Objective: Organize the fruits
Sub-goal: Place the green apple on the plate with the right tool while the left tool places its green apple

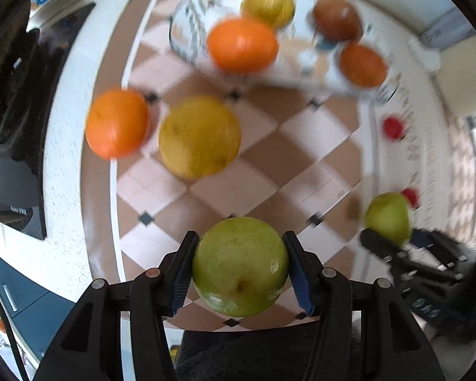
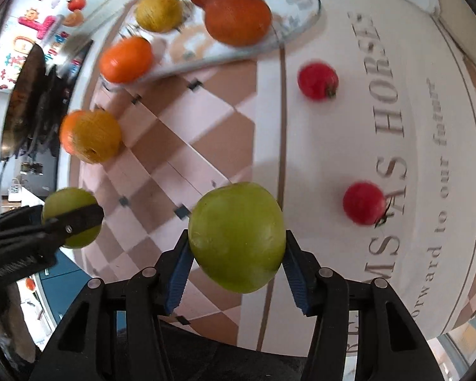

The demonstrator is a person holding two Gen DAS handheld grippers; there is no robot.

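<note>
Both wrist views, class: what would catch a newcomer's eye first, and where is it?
First, a green apple gripped in the left tool, and another green apple in the right tool, both held above the checked tablecloth. Beyond them, a glass bowl at the far end holds oranges and a lemon, and two small red tomatoes lie on the cloth's white border.

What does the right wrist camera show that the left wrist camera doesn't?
Only the right wrist view shows the grey lettering printed on the tablecloth and the colourful fridge magnets. Only the left wrist view shows the blue cabinet drawer. Both show each pair of tongs gripping a round green apple, and the glass fruit bowl.
</note>
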